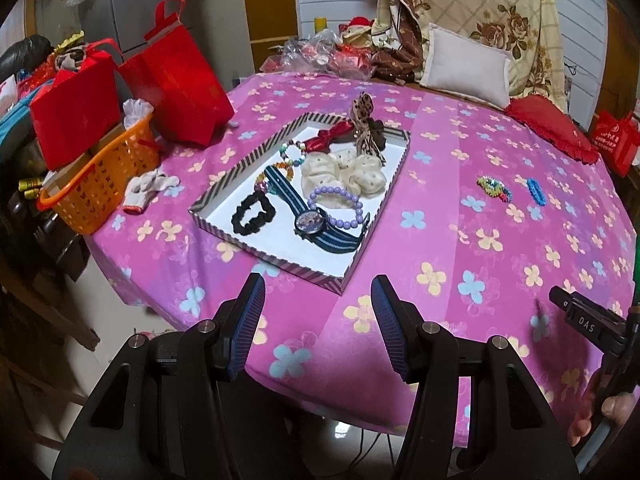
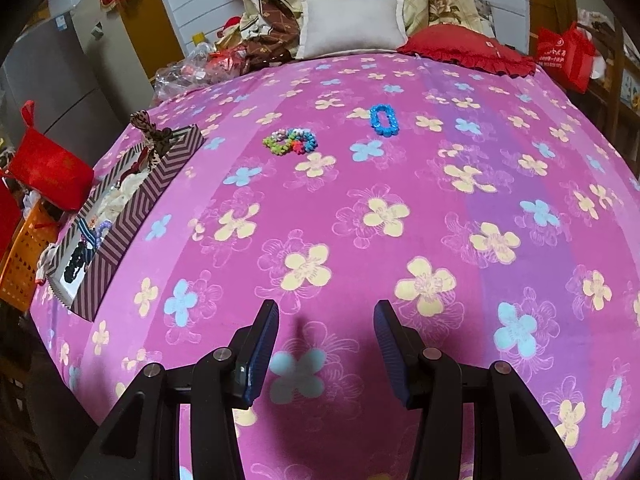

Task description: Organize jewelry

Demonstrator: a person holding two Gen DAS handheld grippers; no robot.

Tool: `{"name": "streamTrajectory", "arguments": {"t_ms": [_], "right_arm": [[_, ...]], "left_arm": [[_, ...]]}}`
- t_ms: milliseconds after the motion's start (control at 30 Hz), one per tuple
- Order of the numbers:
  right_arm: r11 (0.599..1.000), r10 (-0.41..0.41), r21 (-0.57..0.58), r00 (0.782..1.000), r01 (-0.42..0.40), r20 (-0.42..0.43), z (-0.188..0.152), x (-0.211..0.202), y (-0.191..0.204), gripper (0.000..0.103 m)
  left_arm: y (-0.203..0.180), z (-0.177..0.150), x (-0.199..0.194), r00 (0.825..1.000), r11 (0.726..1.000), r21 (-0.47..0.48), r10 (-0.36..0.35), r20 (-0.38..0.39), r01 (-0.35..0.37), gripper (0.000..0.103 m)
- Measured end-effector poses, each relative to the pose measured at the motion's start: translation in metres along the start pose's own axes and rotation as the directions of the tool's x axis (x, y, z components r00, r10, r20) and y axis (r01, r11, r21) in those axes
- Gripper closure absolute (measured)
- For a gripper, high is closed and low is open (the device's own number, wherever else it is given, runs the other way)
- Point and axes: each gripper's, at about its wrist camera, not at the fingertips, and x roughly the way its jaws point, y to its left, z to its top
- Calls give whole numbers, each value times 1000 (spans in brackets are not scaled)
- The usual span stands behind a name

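A striped shallow box [image 1: 224, 222] on the pink flowered tablecloth holds a watch [image 1: 310, 222], a purple bead bracelet [image 1: 340, 206], a black scrunchie [image 1: 252, 216], a cream scrunchie [image 1: 344, 172], a red bow and other pieces. A multicolour bracelet [image 1: 494, 189] and a blue bracelet [image 1: 536, 191] lie on the cloth to its right. My left gripper [image 1: 318, 292] is open and empty in front of the box. My right gripper [image 2: 326, 316] is open and empty; the multicolour bracelet [image 2: 290, 141] and blue bracelet [image 2: 384, 120] lie far ahead, the box [image 2: 136, 216] at the left.
An orange basket [image 1: 100, 184], red bags [image 1: 176, 84] and a white glove [image 1: 150, 188] crowd the table's left edge. A grey cushion [image 2: 352, 24], a red cushion [image 2: 468, 52] and clutter line the far edge. The right gripper's body [image 1: 588, 320] shows at the left view's right.
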Motion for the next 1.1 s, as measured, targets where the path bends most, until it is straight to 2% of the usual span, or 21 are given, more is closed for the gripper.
{"name": "streamTrajectory", "arguments": {"t_ms": [267, 500, 600, 700, 833, 967, 1067, 1100], "right_arm": [[999, -13, 37, 1000, 12, 24, -4, -6, -23, 56], [995, -50, 88, 998, 46, 43, 10, -17, -62, 56], [992, -48, 121, 998, 43, 34, 33, -7, -80, 56], [988, -12, 151, 1000, 8, 24, 63, 11, -91, 56], [993, 3, 116, 1000, -5, 19, 110, 45, -87, 56], [997, -9, 76, 1000, 9, -7, 149, 80, -77, 56], [997, -44, 60, 999, 46, -27, 173, 106, -74, 58], [997, -53, 56, 998, 55, -33, 177, 112, -75, 62]], "left_arm": [[-16, -1, 22, 999, 1000, 12, -27, -44, 27, 48], [-42, -2, 53, 986, 994, -8, -107, -127, 107, 48], [-58, 0, 64, 979, 991, 17, -132, -156, 136, 48], [-74, 1, 72, 973, 984, 46, -162, -165, 171, 48], [-82, -2, 83, 964, 975, 67, -198, -176, 212, 48], [-84, -4, 99, 949, 965, 69, -232, -215, 252, 48], [-83, 0, 106, 946, 961, 81, -240, -217, 263, 48], [-84, 3, 108, 946, 960, 87, -243, -215, 267, 48]]}}
